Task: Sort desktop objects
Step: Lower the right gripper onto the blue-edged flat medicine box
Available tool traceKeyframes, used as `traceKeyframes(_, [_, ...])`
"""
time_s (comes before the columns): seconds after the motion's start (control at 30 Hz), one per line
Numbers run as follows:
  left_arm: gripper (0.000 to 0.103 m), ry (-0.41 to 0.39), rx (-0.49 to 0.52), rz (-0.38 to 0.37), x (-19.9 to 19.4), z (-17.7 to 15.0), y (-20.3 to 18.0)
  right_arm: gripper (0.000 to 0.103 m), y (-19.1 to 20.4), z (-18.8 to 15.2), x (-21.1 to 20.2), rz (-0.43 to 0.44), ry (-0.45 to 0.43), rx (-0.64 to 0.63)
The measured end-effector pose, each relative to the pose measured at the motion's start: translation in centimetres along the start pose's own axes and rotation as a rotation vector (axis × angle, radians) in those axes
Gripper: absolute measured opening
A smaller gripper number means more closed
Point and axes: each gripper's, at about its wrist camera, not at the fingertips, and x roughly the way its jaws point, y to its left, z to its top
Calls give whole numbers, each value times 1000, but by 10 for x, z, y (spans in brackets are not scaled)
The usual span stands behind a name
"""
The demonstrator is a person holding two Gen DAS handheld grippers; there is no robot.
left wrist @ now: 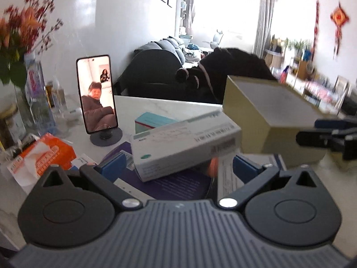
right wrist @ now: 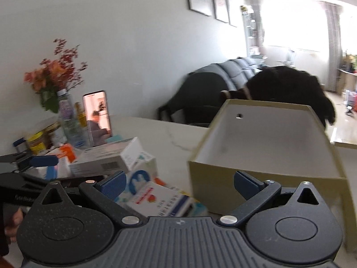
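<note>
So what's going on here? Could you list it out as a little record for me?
Setting: white table in a living room
Left hand-held gripper: open, a long white box between its fingers
Right hand-held gripper: open, holding nothing
Container: open, empty beige box
Clutter: small cartons, orange pack
Also there: phone on a stand, flowers, bottle
</note>
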Motion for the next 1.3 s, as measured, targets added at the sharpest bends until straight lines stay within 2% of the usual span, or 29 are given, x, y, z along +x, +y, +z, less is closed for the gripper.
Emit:
traceKeyframes(0.13, [103, 16, -69, -59, 9, 3, 17, 103, 3, 9, 16, 77, 18, 2])
traceKeyframes(0.27, [103, 36, -88, -70, 21, 5, 26, 103, 8, 18, 39, 167, 64, 24])
traceKeyframes(0.37, [103, 29, -93, -74, 20, 5, 33, 103, 12, 27, 56, 196, 108, 41])
traceKeyframes(0.47, [103, 24, -106, -73, 15, 5, 44, 103, 17, 31, 65, 216, 117, 33])
traceKeyframes(0.57, [103, 22, -112, -43, 9, 4, 52, 103, 21, 31, 67, 237, 118, 29])
traceKeyframes(0.7, [103, 31, -167, 18, -1, -2, 63, 102, 28, 29, 66, 272, 112, 37])
traceKeyframes(0.8, [103, 38, -191, 21, -9, -10, 72, 99, 36, 27, 62, 297, 118, 30])
traceKeyframes(1.03, [103, 26, -246, 82, -34, -25, 83, 92, 62, 19, 60, 338, 142, -11])
traceKeyframes(1.3, [103, 18, -300, 178, -57, -37, 104, 86, 100, 11, 62, 406, 167, -82])
